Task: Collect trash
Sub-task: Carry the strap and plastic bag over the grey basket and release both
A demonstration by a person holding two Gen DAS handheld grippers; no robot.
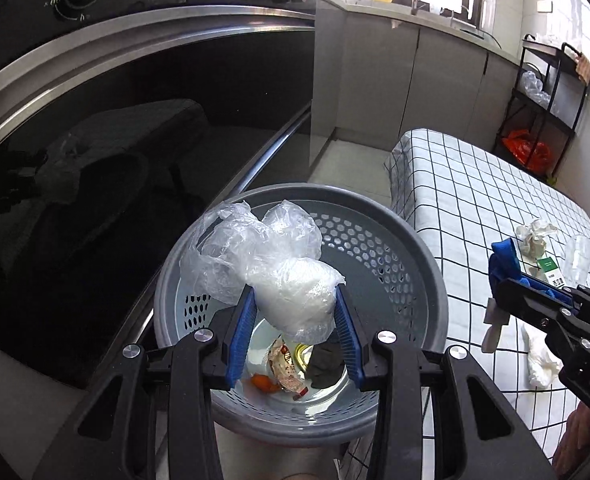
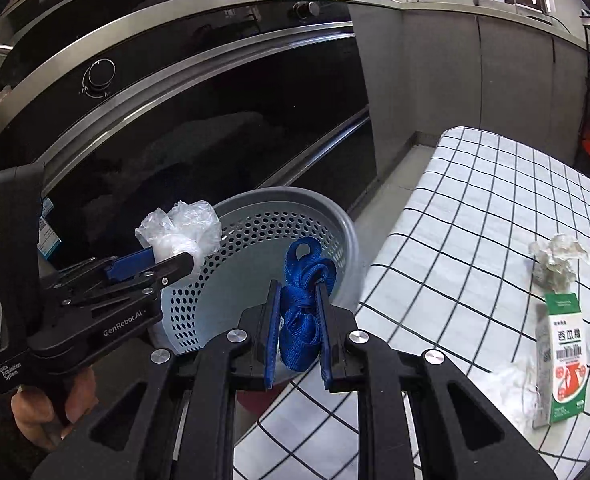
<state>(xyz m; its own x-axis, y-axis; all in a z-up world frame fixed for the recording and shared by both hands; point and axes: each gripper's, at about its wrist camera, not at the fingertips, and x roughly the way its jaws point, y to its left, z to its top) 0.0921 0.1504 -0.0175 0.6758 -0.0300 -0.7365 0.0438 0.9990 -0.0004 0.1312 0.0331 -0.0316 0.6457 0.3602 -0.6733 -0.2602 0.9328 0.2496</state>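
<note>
Left gripper pinches a plastic bag over the basket; only the right view shows right gripper pinching blue strap.

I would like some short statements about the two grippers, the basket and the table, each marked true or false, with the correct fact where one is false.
1. The left gripper holds a crumpled clear plastic bag above the round grey perforated basket. True.
2. The right gripper is empty. False: it is shut on a bunched blue woven strap.
3. The basket has nothing inside. False: wrappers and other scraps lie on its bottom.
4. A green and white carton lies on the white checked tablecloth. True.
5. The basket stands on top of the table. False: it is beside the table's edge, lower down.
</note>
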